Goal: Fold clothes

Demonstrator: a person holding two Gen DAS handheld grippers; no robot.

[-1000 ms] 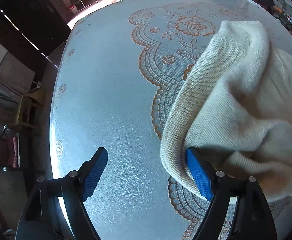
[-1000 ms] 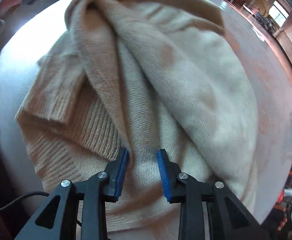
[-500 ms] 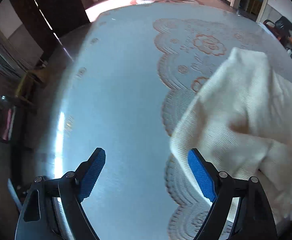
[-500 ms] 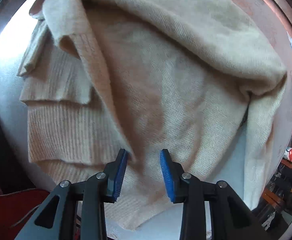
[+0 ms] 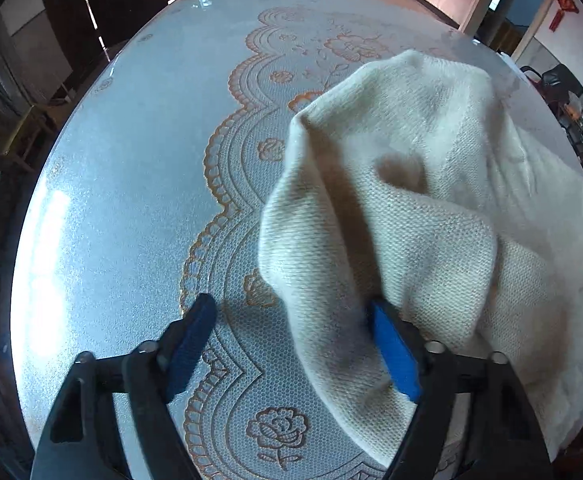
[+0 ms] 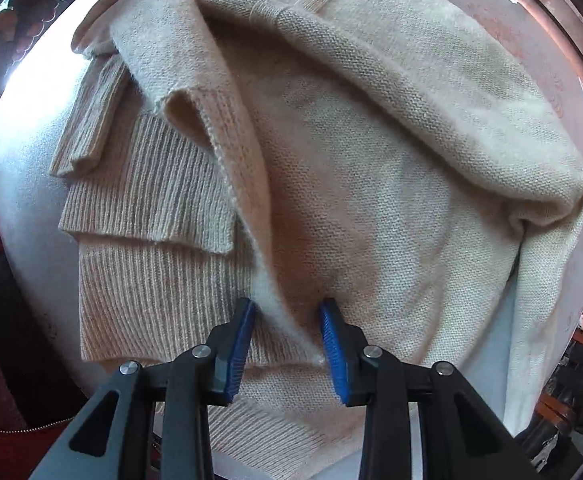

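Nearest to me, my left gripper [image 5: 291, 348] points steeply down at the table, its blue-padded jaws closing; a fold of the cream knit sweater [image 5: 411, 208] hangs between them, lying against the right-hand pad, while the left-hand pad stands clear of the cloth over bare tabletop, so nothing is pinched. My right gripper [image 6: 287, 344] points straight down over the same sweater [image 6: 371, 200]; its jaws stand partly apart with a raised ridge of the knit rising between them, and I cannot tell whether the pads press on it. Just past the right gripper, to the left, two ribbed bands of the sweater lie stacked one on the other, with a ribbed cuff [image 6: 91, 128] beyond them near the table's left edge. Farther off, a thick rolled fold of smooth knit runs across toward the right. From the left gripper's view the sweater heaps up on the right side of the round table [image 5: 131, 160], and the pale cover's orange scalloped and floral pattern [image 5: 347, 46] stretches to the far edge. Beyond it lies a dim room.
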